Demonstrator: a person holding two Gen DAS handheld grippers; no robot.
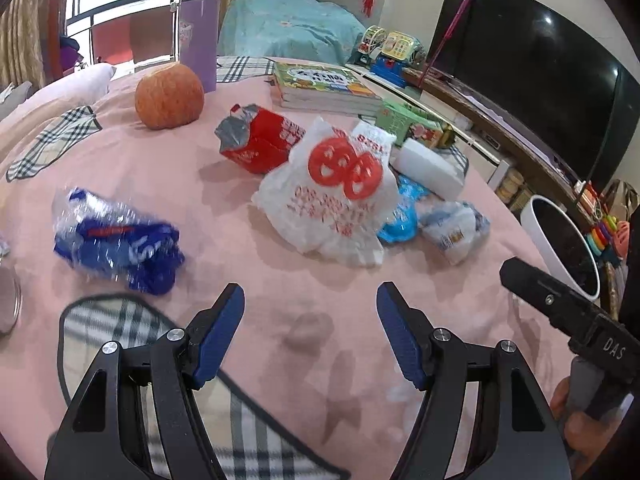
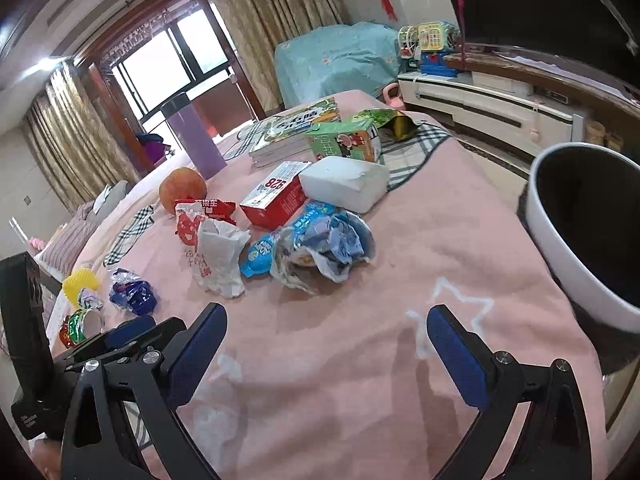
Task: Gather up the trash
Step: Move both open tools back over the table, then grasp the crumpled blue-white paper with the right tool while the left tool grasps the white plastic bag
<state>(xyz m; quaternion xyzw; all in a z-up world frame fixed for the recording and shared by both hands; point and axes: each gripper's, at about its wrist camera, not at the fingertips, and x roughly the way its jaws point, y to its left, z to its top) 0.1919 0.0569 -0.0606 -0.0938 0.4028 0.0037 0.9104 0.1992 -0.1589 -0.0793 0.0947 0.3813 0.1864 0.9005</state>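
The left gripper (image 1: 310, 332) hangs over the pink blanket (image 1: 248, 280) with its two blue pads spread wide apart. Nothing is between them and they touch nothing; only bare blanket shows in the gap. The right gripper (image 2: 326, 344) is spread wide in the same way, empty, above a white star printed on the blanket.

The trash lies in front of both grippers, in the middle of the blanket. A crumpled blue wrapper (image 1: 116, 240) lies apart from the rest, ahead and to the left of the left gripper. A white plastic bag with red print (image 1: 332, 196) lies ahead, and just beside it are a light-blue packet (image 1: 400, 216) and a crushed clear wrapper (image 1: 456, 228). Behind the bag are a red carton (image 1: 260, 140) and a white foam box (image 1: 428, 168).

The white trash bin (image 2: 560, 240) stands beside the bed, to the right of the right gripper, with its mouth open.
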